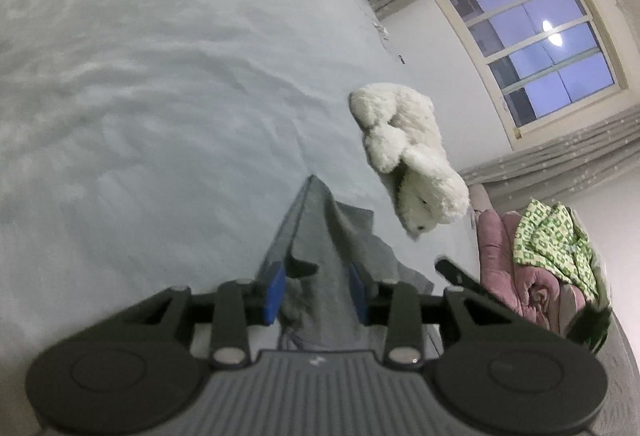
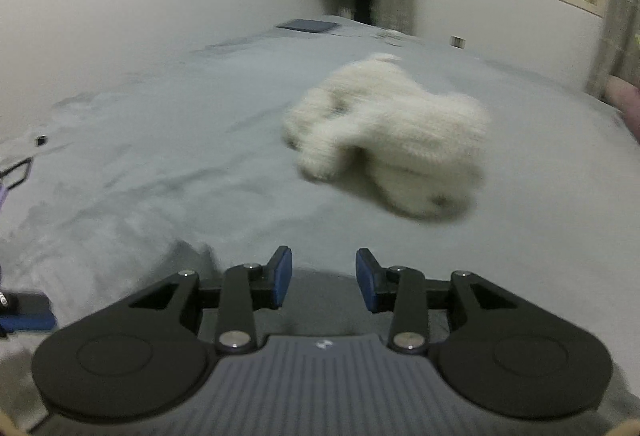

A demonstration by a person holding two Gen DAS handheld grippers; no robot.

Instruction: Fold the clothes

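A grey garment (image 1: 320,236) lies on the pale bed cover (image 1: 160,76), with a dark blue edge running along its left side. My left gripper (image 1: 317,292) is open just above it. The cloth shows between its blue pads (image 1: 276,294), and they do not press on it. In the right wrist view my right gripper (image 2: 324,280) is open with nothing between its fingers. A darker grey patch, probably the same garment (image 2: 324,300), lies just under it. A black finger of the right gripper (image 1: 456,272) shows at the garment's right side.
A white plush toy (image 1: 408,156) (image 2: 392,140) lies on the bed beyond the garment. A pink blanket (image 1: 516,276) with a green patterned cloth (image 1: 552,244) on top sits at the right. A dark flat item (image 2: 306,25) lies at the far end of the bed.
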